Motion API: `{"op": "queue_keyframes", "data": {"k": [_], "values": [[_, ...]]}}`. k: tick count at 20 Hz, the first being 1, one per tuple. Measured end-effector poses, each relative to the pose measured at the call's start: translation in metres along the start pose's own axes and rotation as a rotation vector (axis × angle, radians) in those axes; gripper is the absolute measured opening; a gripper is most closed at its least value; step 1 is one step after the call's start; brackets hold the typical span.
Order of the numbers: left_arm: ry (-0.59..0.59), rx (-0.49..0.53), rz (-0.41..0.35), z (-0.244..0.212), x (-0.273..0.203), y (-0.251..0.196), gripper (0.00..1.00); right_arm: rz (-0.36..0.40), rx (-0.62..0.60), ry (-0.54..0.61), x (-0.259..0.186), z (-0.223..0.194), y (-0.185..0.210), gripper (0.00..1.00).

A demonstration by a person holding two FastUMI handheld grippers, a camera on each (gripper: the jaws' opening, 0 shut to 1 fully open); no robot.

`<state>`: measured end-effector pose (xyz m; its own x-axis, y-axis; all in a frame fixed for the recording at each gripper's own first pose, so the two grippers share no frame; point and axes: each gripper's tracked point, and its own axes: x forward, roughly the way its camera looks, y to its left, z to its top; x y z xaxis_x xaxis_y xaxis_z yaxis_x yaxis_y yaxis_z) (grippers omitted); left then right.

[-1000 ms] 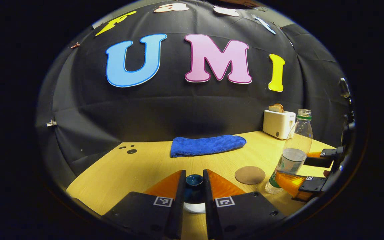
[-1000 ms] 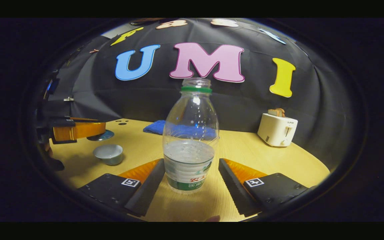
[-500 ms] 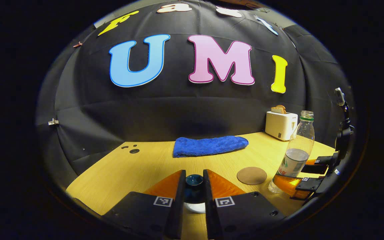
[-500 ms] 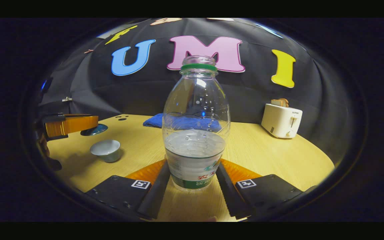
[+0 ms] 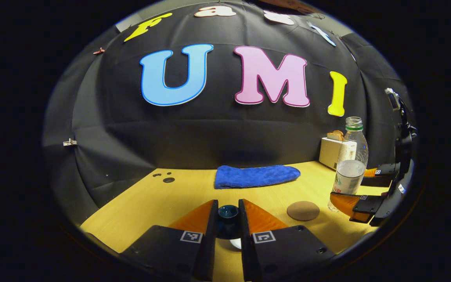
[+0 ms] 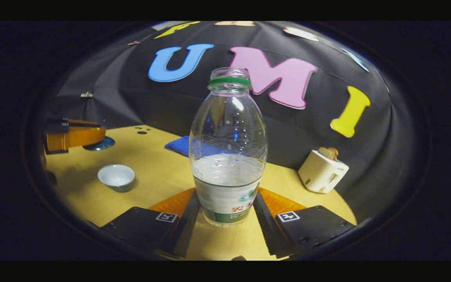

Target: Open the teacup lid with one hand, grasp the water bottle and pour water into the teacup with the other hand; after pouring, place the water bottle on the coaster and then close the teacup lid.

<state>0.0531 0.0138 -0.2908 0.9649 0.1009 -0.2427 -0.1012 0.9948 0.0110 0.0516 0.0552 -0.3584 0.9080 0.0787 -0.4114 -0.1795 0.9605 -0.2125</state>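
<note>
- While the left gripper pinched the dark blue knob of the teacup lid between both fingers, the lid hung above the wooden table, well clear of it.
- From the right gripper view, that same gripper sat at the far left, with the lid's rim showing beneath it, beyond the cup.
- The teacup stood uncovered on the table, its pale inside visible, below and in front of the raised lid.
- The right gripper was clamped on the water bottle, one finger pressed against each side of the labelled lower part.
- The bottle was upright or close to it, uncapped, with a green ring at the neck and roughly half full of water.
- In the left gripper view the bottle appeared at the far right with the right gripper around its base, its bottom seemingly off the table.
- The round brown coaster lay bare on the table, just beside the bottle on its left.
- A blue towel lay folded near the back wall, and a white toaster with bread in it stood at the far right corner.
</note>
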Motion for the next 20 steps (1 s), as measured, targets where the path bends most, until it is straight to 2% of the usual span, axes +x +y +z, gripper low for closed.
{"op": "queue_keyframes", "data": {"k": [3,4,5,7,16,17,18,20], "values": [[-0.001,-0.010,0.028,-0.002,-0.007,0.014,0.32,-0.042,-0.265,-0.005,0.013,0.010,-0.006,0.76],[-0.002,-0.012,0.039,-0.002,-0.009,0.019,0.32,-0.063,-0.357,-0.012,0.017,0.010,-0.006,0.80],[-0.003,-0.012,0.050,-0.003,-0.011,0.023,0.32,-0.076,-0.431,-0.019,0.019,0.013,-0.004,0.76],[-0.002,-0.013,0.068,-0.004,-0.016,0.030,0.32,-0.088,-0.546,-0.035,0.023,0.017,0.001,0.76],[0.015,-0.029,0.107,-0.014,-0.028,0.045,0.31,-0.080,-0.816,-0.058,0.034,0.029,0.019,0.76],[0.019,-0.029,0.108,-0.018,-0.030,0.045,0.29,-0.079,-0.837,-0.065,0.033,0.030,0.021,0.76],[0.024,-0.029,0.108,-0.019,-0.031,0.045,0.32,-0.078,-0.861,-0.073,0.034,0.032,0.023,0.76],[0.031,-0.031,0.107,-0.021,-0.032,0.046,0.29,-0.086,-0.924,-0.088,0.039,0.038,0.025,0.76]]}}
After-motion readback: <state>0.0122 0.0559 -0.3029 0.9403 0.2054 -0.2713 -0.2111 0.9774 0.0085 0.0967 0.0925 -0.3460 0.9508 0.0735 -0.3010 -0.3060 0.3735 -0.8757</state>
